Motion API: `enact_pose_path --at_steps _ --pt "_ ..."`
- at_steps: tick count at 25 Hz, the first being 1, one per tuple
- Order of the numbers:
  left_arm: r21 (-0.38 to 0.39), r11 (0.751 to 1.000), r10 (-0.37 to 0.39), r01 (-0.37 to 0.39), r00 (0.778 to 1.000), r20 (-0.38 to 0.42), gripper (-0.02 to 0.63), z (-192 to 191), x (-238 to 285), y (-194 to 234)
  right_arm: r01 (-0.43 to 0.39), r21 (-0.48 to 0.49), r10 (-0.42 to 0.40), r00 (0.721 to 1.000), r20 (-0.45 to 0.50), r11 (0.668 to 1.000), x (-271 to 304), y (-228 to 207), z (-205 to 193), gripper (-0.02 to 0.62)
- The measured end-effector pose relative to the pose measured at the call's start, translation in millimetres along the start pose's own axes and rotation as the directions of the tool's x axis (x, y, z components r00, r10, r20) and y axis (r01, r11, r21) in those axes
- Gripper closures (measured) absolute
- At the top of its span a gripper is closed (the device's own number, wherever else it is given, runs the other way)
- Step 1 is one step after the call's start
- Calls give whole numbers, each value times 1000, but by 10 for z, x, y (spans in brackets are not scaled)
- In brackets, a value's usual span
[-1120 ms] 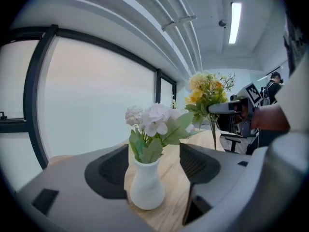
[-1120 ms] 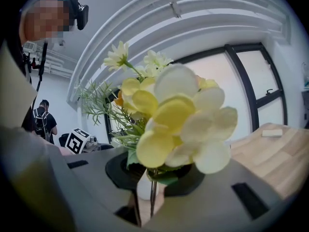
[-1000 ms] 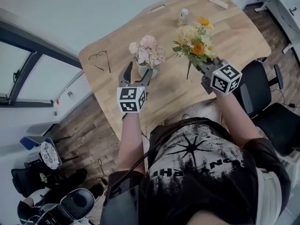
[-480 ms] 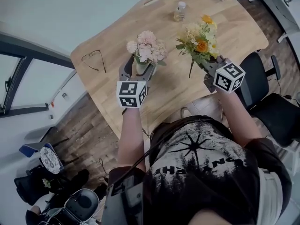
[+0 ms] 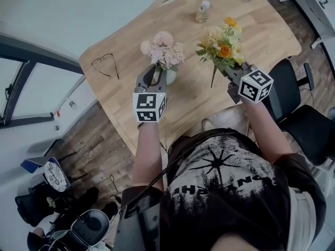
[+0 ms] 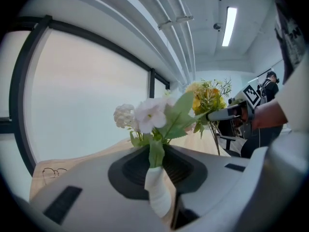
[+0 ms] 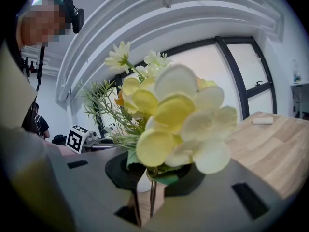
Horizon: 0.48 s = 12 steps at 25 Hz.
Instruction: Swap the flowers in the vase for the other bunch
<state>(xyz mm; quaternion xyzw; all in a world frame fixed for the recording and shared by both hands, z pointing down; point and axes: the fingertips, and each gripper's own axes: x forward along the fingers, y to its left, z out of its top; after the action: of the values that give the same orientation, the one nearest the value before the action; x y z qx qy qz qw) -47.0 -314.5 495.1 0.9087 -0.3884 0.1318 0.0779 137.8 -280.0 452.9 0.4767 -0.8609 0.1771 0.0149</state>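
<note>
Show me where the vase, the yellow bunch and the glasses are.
vase point(image 5: 170, 78): head view, on its white side.
yellow bunch point(image 5: 224, 51): head view, on the orange bloom.
glasses point(image 5: 103, 61): head view, on the bridge between the lenses.

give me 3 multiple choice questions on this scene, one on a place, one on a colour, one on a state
1. In the head view, the glasses lie on the table: A left of the vase; B right of the yellow bunch; C between vase and yellow bunch.
2. The other bunch, in the vase, is: A blue; B pale pink; C red.
3. The right hand-held gripper is: A open, empty; B shut on the glasses; C shut on the yellow bunch's stems.
Key: 1 A, they lie near the table's left edge. 2 B, its blooms are pink-white. 3 C, the stems stand clamped between its jaws.
</note>
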Motion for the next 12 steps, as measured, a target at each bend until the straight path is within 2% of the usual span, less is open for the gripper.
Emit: enact_pose_path --at_steps 4,12 --pt "-6 1000 4 -4 1000 2 545 -15 -8 -1 -7 -1 7 1000 -7 1000 19 -7 -21 508" --pt "-6 1000 27 -27 999 31 563 61 -53 38 -10 -7 10 1000 -5 1000 7 -5 0 508"
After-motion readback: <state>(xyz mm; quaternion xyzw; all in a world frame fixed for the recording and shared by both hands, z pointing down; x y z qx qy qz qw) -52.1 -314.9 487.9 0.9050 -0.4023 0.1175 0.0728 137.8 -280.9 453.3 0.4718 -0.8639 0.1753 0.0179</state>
